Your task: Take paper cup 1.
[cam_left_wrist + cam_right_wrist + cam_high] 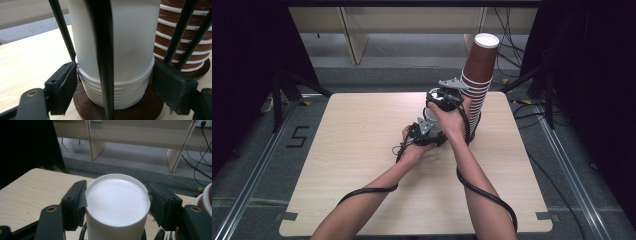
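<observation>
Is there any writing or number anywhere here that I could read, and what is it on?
"5": black mark on the floor left of the table.
No print on the white cups or the brown cups.
No lettering on the left gripper or the right gripper.

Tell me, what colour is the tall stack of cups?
Brown with white rims; the tall stack of cups shows best in the high view.

High view overhead, facing forward-down; 2 gripper views close-up; all share white cup [116, 202].
</observation>
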`<state>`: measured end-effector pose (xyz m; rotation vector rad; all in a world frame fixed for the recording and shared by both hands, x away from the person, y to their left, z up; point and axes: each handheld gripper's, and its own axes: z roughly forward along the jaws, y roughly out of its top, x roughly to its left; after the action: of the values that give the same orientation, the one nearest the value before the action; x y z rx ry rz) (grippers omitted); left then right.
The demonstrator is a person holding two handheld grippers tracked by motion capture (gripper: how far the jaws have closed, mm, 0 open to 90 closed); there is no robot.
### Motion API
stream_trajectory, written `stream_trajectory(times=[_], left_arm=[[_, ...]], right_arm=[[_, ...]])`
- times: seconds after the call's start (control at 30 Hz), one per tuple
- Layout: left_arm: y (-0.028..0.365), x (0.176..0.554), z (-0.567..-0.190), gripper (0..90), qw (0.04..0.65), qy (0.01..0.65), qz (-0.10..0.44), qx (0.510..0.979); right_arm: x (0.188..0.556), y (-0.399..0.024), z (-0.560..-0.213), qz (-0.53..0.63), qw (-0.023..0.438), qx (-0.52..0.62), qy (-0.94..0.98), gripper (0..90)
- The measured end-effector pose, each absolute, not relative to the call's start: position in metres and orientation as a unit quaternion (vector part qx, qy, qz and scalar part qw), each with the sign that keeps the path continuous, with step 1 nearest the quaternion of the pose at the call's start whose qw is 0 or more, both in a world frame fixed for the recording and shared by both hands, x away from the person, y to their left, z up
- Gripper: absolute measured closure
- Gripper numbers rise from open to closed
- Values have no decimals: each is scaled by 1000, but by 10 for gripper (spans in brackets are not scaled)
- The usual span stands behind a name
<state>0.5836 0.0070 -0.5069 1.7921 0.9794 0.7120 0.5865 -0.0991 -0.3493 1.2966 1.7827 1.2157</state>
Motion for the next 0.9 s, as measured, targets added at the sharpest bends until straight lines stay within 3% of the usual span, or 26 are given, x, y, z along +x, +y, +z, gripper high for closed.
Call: stream_trajectory(times=[0.5,0.6,0.9], left_arm=[[12,579,-504,201,472,384,283,741],[20,569,-499,145,479,380,288,737],[50,539,-492,131,489,350,287,745]], right_arm=[[569,-107,-328,504,300,488,646,360],[562,-114,-326,514,288,495,639,360],[543,-129,-323,538,253,501,629,360]])
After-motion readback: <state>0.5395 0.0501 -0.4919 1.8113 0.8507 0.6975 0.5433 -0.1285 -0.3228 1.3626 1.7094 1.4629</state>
